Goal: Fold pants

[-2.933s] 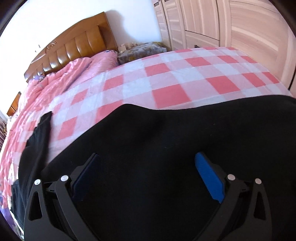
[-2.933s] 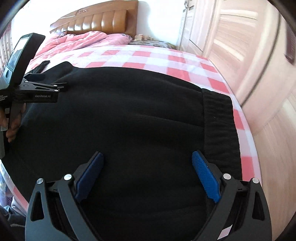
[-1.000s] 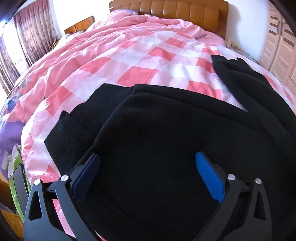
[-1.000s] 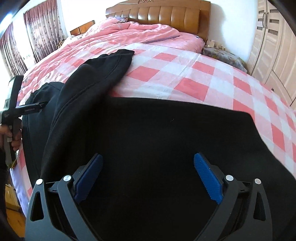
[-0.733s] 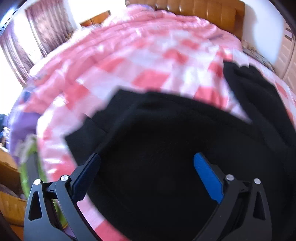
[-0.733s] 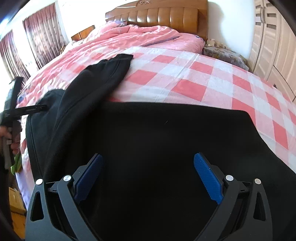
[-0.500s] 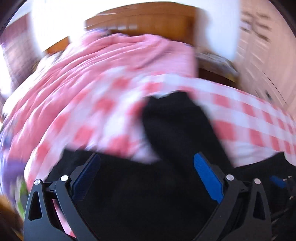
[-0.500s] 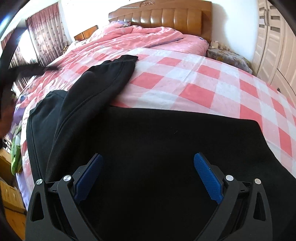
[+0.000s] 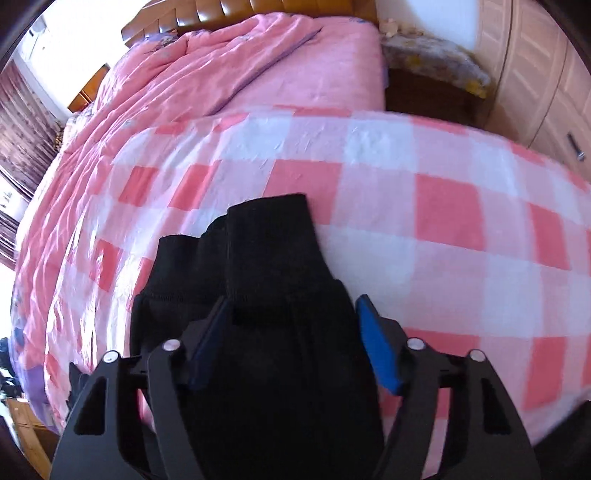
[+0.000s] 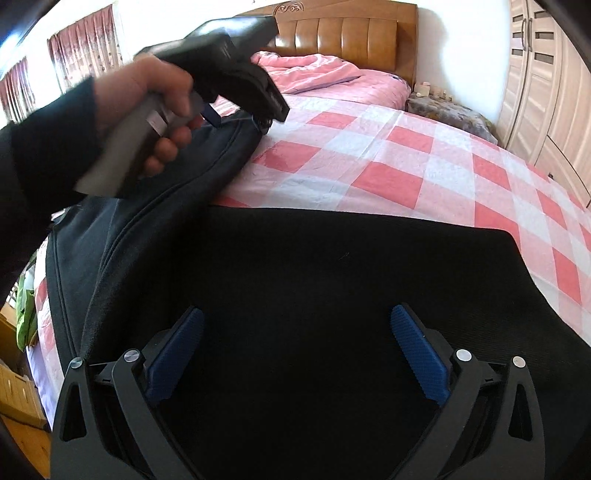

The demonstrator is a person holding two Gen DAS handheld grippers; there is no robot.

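Note:
Black pants [image 10: 332, 288] lie spread on a pink-and-white checked bedsheet [image 10: 406, 177]. In the left wrist view my left gripper [image 9: 291, 325] straddles the ribbed cuff end of a pant leg [image 9: 266, 258]; its blue pads sit either side of the bunched cloth, jaws narrowed but not fully shut. In the right wrist view my right gripper [image 10: 295, 339] is open above the wide black cloth, holding nothing. The left gripper [image 10: 240, 74] also shows there, held in a hand over the far leg.
A pink quilt [image 9: 221, 85] covers the head of the bed below a wooden headboard [image 10: 351, 33]. A cluttered nightstand [image 9: 432, 70] and pale wardrobe doors [image 10: 546, 74] stand at the right. The bed's left edge [image 10: 40, 332] drops to the floor.
My left gripper swung from the near-left part of the pants to the leg cuffs and its jaws narrowed around them. My right gripper stayed open over the wide cloth.

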